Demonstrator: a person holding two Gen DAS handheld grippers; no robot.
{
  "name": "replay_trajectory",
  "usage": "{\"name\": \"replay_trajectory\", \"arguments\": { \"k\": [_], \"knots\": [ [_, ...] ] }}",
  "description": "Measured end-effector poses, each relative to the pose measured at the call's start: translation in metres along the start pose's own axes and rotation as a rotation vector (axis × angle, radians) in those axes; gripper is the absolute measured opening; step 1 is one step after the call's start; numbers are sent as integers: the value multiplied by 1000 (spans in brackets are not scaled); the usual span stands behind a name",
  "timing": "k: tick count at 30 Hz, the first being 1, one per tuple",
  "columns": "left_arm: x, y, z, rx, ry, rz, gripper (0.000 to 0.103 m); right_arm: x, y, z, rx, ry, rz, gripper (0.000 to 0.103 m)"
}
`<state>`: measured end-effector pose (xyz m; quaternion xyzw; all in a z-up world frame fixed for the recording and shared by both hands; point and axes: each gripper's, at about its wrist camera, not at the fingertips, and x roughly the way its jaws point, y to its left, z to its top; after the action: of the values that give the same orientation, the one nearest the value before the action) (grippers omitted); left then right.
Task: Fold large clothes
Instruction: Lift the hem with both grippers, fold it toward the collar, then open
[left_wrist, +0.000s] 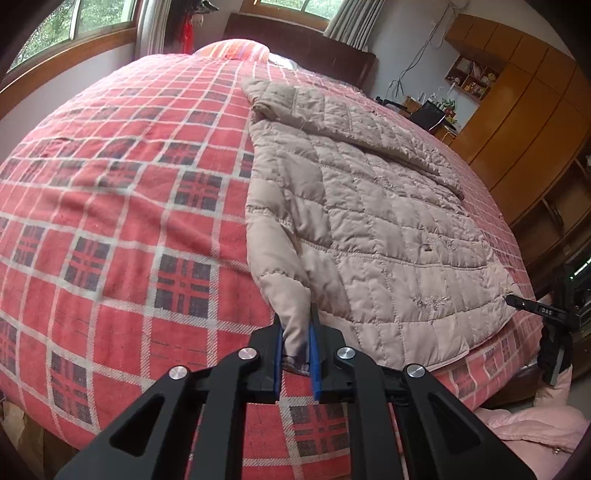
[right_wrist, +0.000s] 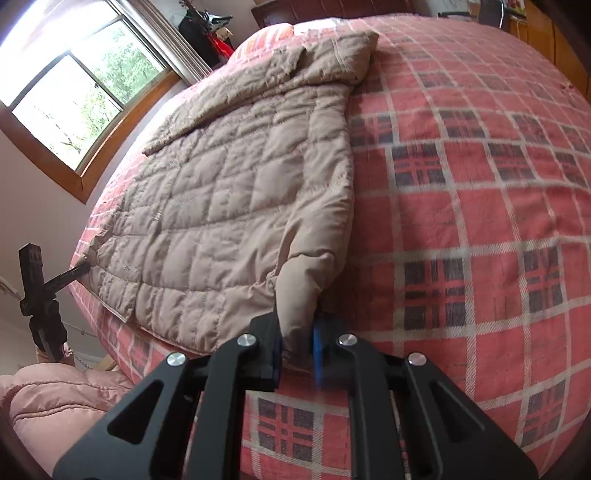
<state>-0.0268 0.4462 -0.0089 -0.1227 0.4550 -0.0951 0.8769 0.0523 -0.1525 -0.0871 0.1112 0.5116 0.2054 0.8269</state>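
Meanwhile, the beige quilted jacket (left_wrist: 369, 206) lay spread on the red plaid bedspread (left_wrist: 129, 206). The left gripper (left_wrist: 297, 354) was clamped on one hem corner near the bed's edge, and the right gripper (right_wrist: 297, 350) pinched the other corner

left claw (left_wrist: 297, 341) clamped on beige quilted jacket (left_wrist: 369, 221) corner, jacket spread over red plaid bed (left_wrist: 129, 221).
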Motion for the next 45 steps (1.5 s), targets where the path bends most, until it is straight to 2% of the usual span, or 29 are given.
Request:
{"name": "replay_trajectory", "arguments": {
  "k": [7, 9, 14, 21, 24, 29, 39, 42, 45],
  "knots": [
    [-21, -22, 43, 92, -120, -25, 11, -33, 18, 45, -42, -90, 18, 11],
    [-22, -27, 63, 118, -152, -20, 11, -38, 24, 63, -62, -104, 11, 11],
    [-5, -24, 118, 109, -186, -8, 11, -36, 32, 111, -79, -117, 1, 11],
    [41, -10, 184, 69, -178, 22, 11, -4, 7, 177, 7, -77, 16, 11],
    [63, 1, 205, 28, -155, 32, 11, 13, -2, 199, 36, -58, 15, 11],
    [100, 6, 231, 25, -112, 75, 11, 45, -20, 228, 91, -14, 24, 11],
    [160, 40, 259, -100, -36, 93, 12, 99, -44, 270, 165, 65, 19, 12],
    [166, 42, 261, -109, -29, 93, 14, 104, -47, 276, 177, 74, 21, 15],
    [161, 46, 263, -123, -15, 62, 17, 99, -51, 275, 201, 72, 46, 24]
  ]
}}
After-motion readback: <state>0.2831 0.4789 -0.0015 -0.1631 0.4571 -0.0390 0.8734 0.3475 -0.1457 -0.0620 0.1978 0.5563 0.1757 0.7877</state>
